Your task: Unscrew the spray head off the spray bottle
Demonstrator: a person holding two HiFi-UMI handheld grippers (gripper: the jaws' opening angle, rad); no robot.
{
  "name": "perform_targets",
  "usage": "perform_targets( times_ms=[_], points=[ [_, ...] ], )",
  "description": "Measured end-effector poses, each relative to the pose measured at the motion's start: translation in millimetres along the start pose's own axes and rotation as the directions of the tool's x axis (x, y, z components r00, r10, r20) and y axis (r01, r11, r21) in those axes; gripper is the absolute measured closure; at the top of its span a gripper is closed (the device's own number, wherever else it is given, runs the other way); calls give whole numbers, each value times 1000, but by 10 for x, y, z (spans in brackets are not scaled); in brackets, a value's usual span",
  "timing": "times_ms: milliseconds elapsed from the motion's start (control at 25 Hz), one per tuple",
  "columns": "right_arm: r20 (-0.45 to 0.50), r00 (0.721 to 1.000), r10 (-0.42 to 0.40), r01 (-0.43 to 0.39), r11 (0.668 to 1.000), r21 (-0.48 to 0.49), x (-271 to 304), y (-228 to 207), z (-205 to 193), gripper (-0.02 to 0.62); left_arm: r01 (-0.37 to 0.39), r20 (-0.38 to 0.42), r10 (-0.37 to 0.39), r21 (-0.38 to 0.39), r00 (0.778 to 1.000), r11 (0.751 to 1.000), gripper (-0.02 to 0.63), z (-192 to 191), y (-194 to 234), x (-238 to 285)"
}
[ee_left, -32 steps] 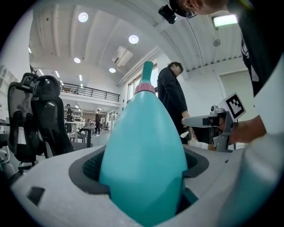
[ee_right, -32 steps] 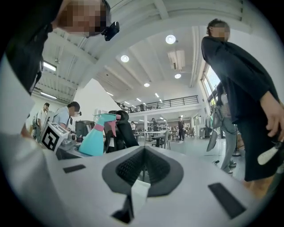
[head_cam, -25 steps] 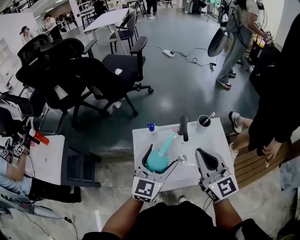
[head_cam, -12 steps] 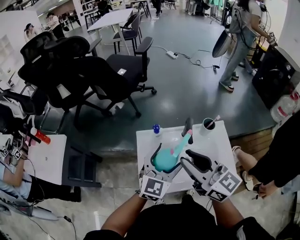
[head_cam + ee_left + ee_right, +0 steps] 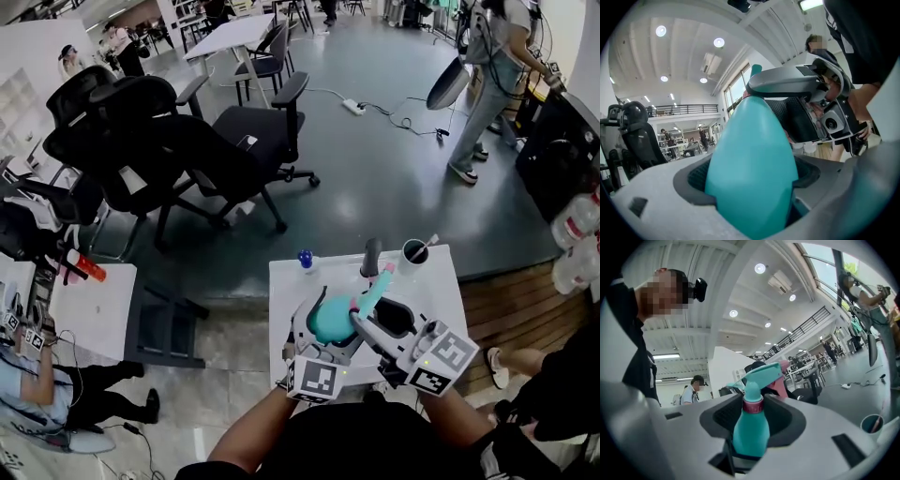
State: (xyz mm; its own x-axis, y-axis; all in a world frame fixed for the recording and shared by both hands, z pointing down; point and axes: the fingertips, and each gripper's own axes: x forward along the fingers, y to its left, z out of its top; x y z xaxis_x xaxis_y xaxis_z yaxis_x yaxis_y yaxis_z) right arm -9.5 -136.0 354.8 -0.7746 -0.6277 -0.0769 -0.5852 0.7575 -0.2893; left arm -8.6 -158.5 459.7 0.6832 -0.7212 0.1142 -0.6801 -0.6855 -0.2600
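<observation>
In the head view my left gripper (image 5: pixel 323 330) is clamped round the belly of the teal bottle (image 5: pixel 330 315), which I hold lifted above the white table (image 5: pixel 441 281), its neck slanting up and to the right. My right gripper (image 5: pixel 377 315) sits just beside it at the neck, below the spray head (image 5: pixel 374 287). In the left gripper view the teal body fills the gap between my jaws, and both pads press its sides, so that grip is firm. In the right gripper view my jaws have just been opening. They now stand fairly wide, with the neck and its pink collar (image 5: pixel 752 405) between them and a gap showing on either side, so nothing is held there. The bottle looks like smooth, thin plastic, probably light. I would expect the tapered body to slip upward through the pads or give under a hard squeeze, so the wide belly is the right place for my left jaws. For turning, my right jaws should close on the collar rather than the thin trigger, which looks easy to bend.
</observation>
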Motion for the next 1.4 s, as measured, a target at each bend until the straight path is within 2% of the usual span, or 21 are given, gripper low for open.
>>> perform_targets(
  times_ms=[280, 440, 720, 840, 960, 1040, 1080, 1200, 1280, 1400],
  points=[
    [12, 1000, 17, -17, 1000, -12, -135, -134, 30, 457, -8, -11, 8, -20, 1000, 1000, 137, 17, -153, 128],
    [13, 998, 58, -58, 998, -39, -195, -136, 61, 459, 27, -7, -27, -49, 1000, 998, 137, 44, -249, 154],
    [-17, 977, 213, -214, 970, -115, -309, -31, 82, 460, 164, 43, -161, -62, 986, 985, 137, 244, -408, 129],
    [-54, 951, 304, -309, 936, -166, -350, 28, 57, 459, 215, 45, -213, -37, 976, 976, 137, 212, -475, 116],
    [-110, 919, 379, -393, 908, -148, -397, 88, 2, 457, 234, 58, -232, -41, 971, 971, 137, 219, -532, 120],
    [-126, 905, 406, -422, 892, -160, -398, 90, -20, 456, 214, 59, -211, -62, 976, 975, 137, 223, -521, 116],
    [-126, 908, 400, -417, 892, -175, -383, 72, -26, 453, 195, 51, -192, -72, 980, 978, 138, 202, -496, 120],
    [-82, 949, 306, -316, 933, -175, -318, -102, -26, 423, 105, 7, -105, -117, 994, 988, 138, 78, -335, 150],
    [-29, 972, 234, -235, 967, -101, -303, -252, -35, 386, 3, -37, -8, -146, 999, 989, 138, -2, -165, 166],
    [6, 984, 177, -177, 980, 90, -278, -318, -109, 382, -109, -109, 100, -82, 989, 991, 138, -174, -20, 193]
  ],
)
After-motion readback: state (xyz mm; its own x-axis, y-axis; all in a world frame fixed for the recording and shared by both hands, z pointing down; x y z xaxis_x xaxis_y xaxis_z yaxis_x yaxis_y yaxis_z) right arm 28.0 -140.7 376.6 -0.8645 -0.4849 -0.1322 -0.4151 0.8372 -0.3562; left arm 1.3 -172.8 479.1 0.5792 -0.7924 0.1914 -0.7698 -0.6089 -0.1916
